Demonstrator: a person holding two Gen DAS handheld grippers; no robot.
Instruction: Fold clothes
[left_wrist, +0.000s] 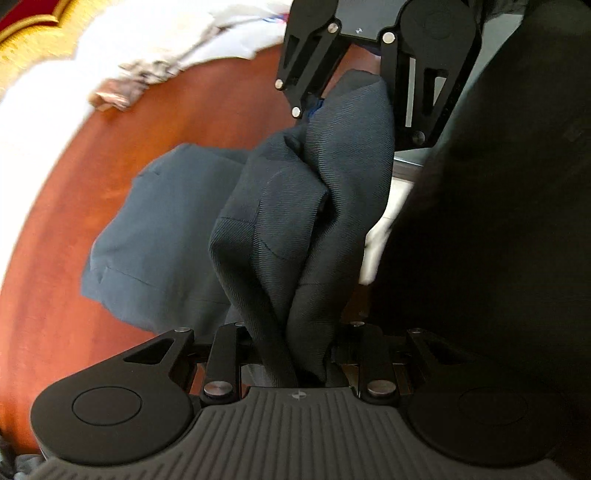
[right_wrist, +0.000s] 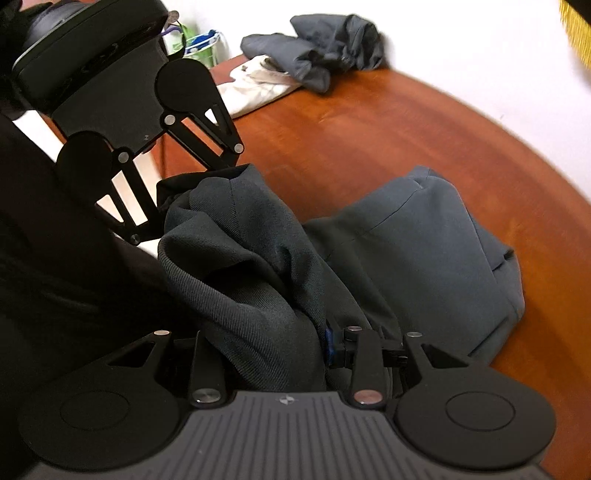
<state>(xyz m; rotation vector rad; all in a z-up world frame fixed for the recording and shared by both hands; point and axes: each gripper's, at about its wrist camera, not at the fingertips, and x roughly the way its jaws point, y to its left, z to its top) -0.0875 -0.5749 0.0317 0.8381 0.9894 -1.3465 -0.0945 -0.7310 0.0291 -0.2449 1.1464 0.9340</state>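
A: Where is the garment?
B: The dark grey garment (left_wrist: 295, 206) is bunched between the two claws, part of it raised, the rest (right_wrist: 424, 251) lying on the reddish-brown table (right_wrist: 369, 122).

A: How does the left claw (left_wrist: 295, 354) stand?
B: Clamped on a thick fold of the garment; the cloth runs straight down into its jaws.

A: And the right claw (right_wrist: 280, 354)?
B: Also clamped on the garment, with a gathered ridge of twill fabric pressed between its fingers. Each claw shows in the other's view, at the far end of the bunched cloth, and dark clothing of the person fills the side beside them.

A: Anything else on the table?
B: At the far edge, a second dark grey garment (right_wrist: 325, 51) lies crumpled, touching a cream cloth (right_wrist: 258, 88). The left view shows pale, blurred fabric (left_wrist: 155, 70) at its far left.
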